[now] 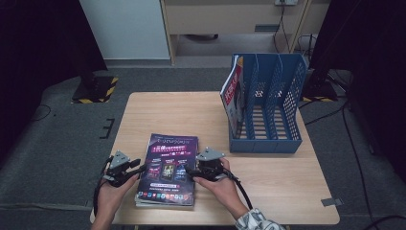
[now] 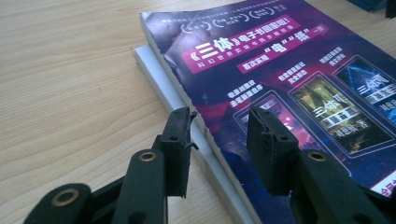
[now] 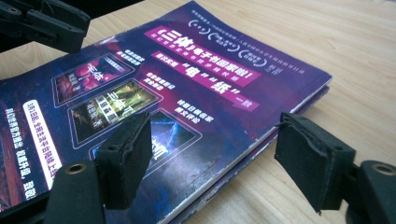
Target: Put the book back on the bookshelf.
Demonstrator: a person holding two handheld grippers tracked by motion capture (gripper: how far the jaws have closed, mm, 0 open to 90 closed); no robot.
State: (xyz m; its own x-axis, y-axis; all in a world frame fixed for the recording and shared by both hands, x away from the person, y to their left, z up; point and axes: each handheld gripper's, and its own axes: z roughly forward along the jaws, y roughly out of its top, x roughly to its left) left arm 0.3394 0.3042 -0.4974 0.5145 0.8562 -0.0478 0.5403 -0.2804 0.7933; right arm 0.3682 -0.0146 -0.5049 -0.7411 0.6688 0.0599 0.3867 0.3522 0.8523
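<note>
Carefully, you set both open, empty claws, left claw (image 1: 141, 168) and right claw (image 1: 191, 171), astride the top magazine (image 1: 168, 167) lying flat on the tabletop (image 1: 268, 182); separate only its cover edge.

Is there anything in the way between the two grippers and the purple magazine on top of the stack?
Nothing visible. The left gripper straddles the purple glossy magazine at its left edge with jaws open, and the right gripper straddles the right edge, jaws open too.
</note>
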